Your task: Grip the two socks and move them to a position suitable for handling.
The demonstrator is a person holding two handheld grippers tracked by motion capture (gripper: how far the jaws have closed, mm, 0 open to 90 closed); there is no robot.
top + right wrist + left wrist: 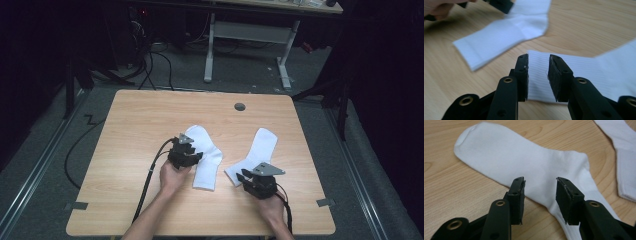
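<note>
The wooden table (130, 120) is broad and mostly bare, with two white socks lying near its middle, towards the person's side. The left sock (207, 157) lies lengthwise, toe away from the person and cuff towards them. The right sock (255, 152) lies bent just beside it, a narrow strip of bare wood between the two.

The left gripper (192, 157) sits at the near left edge of the left sock. Its jaws stand moderately apart with nothing between them; in the left gripper view (540, 187) they hover over the narrow part of the sock (524, 162), and I cannot tell whether the tips touch the cloth. The left hand (172, 177) grips it from behind, the forearm coming up from the table's near edge.

The right gripper (244, 176) is at the cuff end of the right sock. In the right gripper view (538, 65) its jaws are a little less open, straddling the ribbed cuff (574, 72) without pinching it. The right hand (272, 205) holds it low, close to the near edge.

There is open wood all round: a wide stretch to the left, more beyond the toes up to the round grommet hole (240, 106), and a band to the right.
</note>
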